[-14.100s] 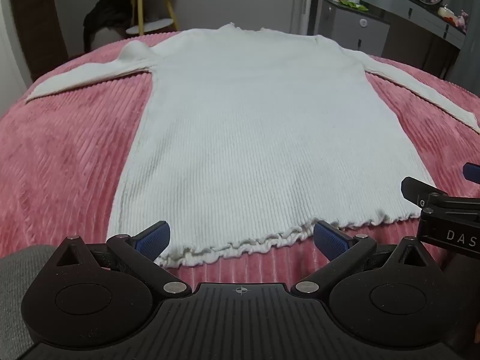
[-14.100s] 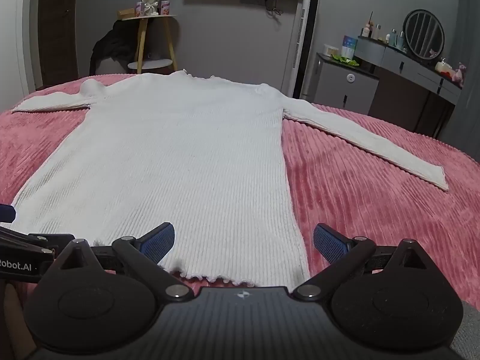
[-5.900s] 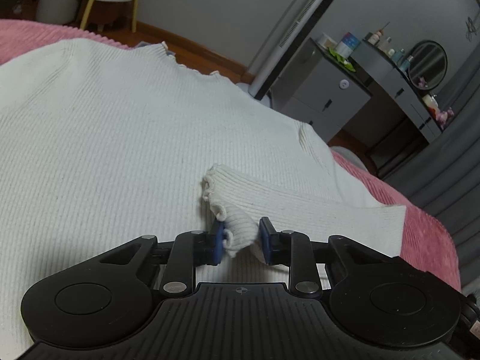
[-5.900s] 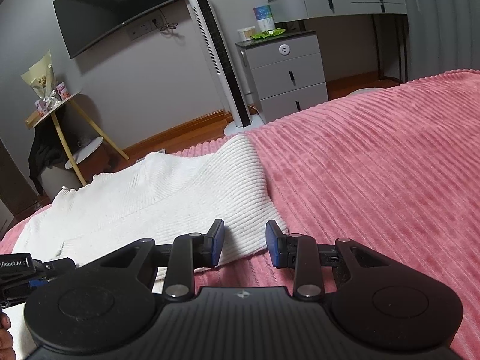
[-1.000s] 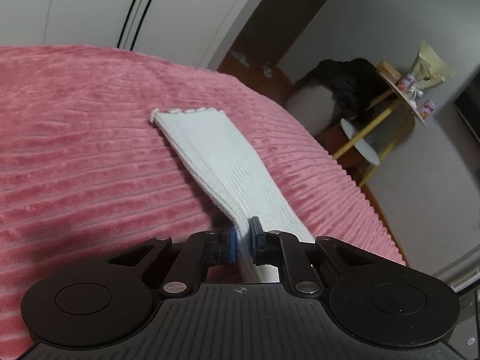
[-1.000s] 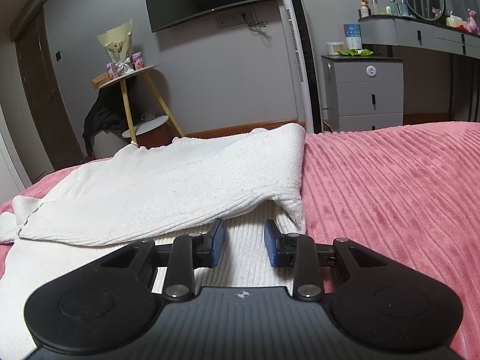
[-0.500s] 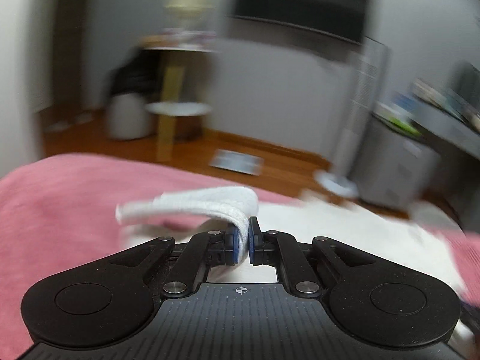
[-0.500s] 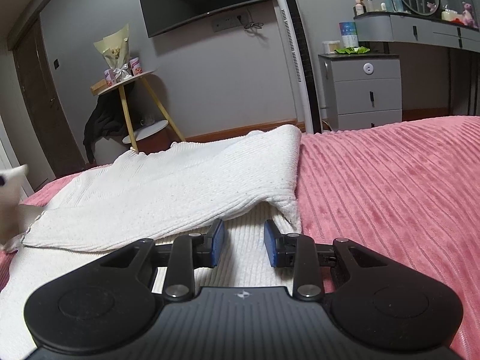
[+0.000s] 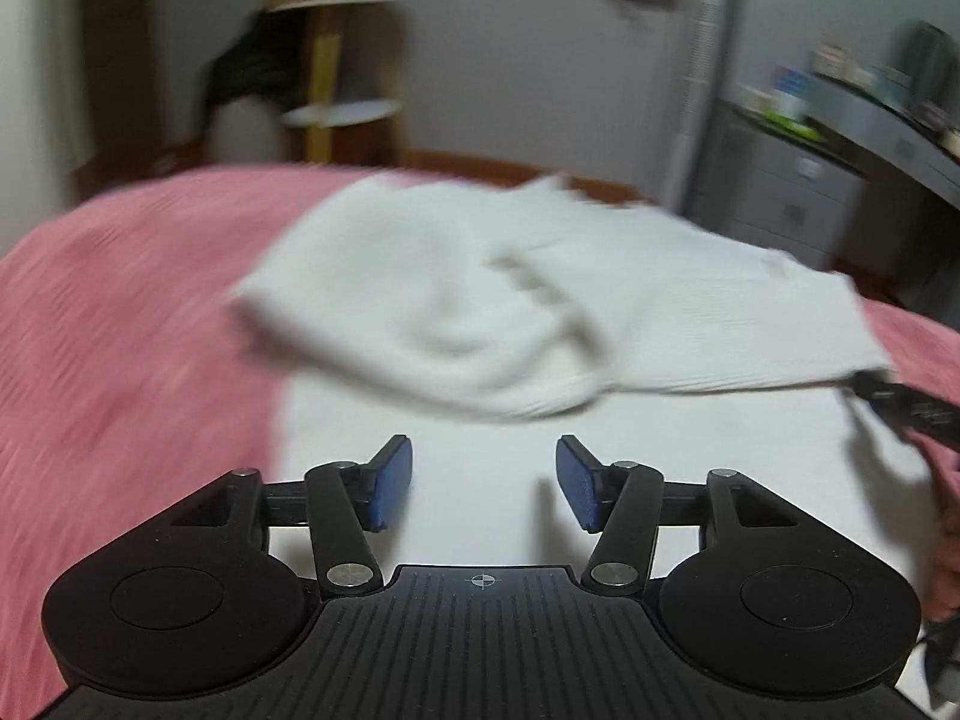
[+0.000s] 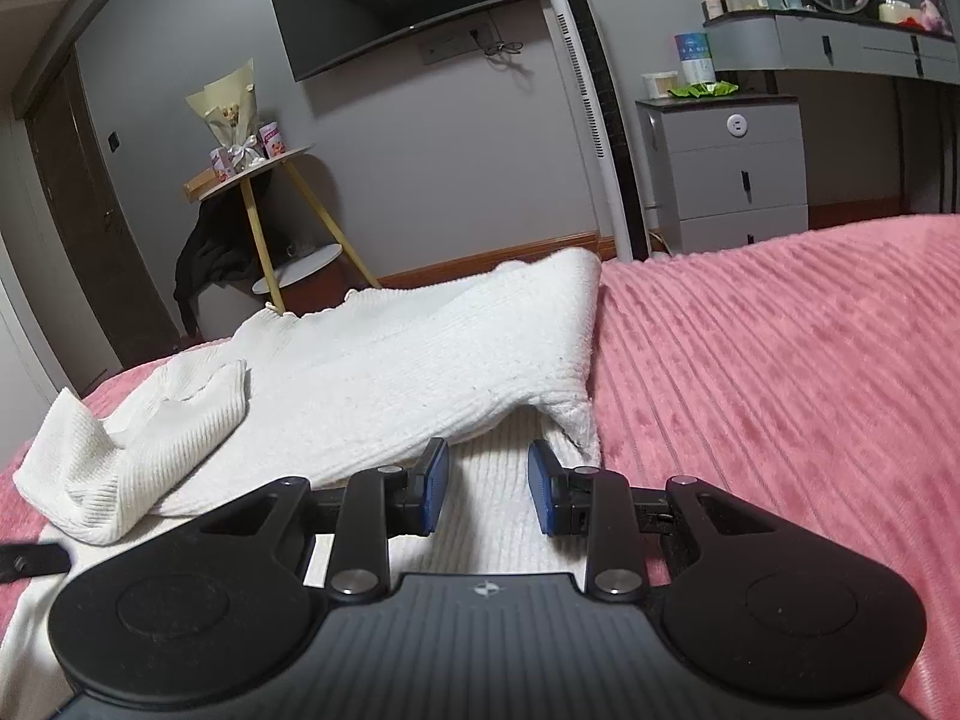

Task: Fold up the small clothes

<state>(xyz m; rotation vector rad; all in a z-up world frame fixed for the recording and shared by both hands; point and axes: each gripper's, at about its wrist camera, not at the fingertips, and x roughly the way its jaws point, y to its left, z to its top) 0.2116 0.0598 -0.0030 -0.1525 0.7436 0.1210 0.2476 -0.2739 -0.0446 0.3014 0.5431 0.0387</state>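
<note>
Pink ribbed bedspread point(image 10: 780, 360) as landmark. Beyond its far edge: wall-mounted TV point(image 10: 402, 0), tall white tower fan point(image 10: 591, 114), grey drawer unit point(image 10: 729, 168) to the fan's right. Left of the fan: round side table point(image 10: 258, 162) (bouquet on top), dark garment point(image 10: 207, 264) draped beside it.

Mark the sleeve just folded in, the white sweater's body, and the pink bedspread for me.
folded-in sleeve point(image 10: 138, 444), right wrist view, on its crumpled ribbed middle.
white sweater point(image 10: 390, 378), right wrist view, on the folded-over upper layer.
pink bedspread point(image 10: 780, 372), right wrist view, on bare ribbed cover right of the sweater.
</note>
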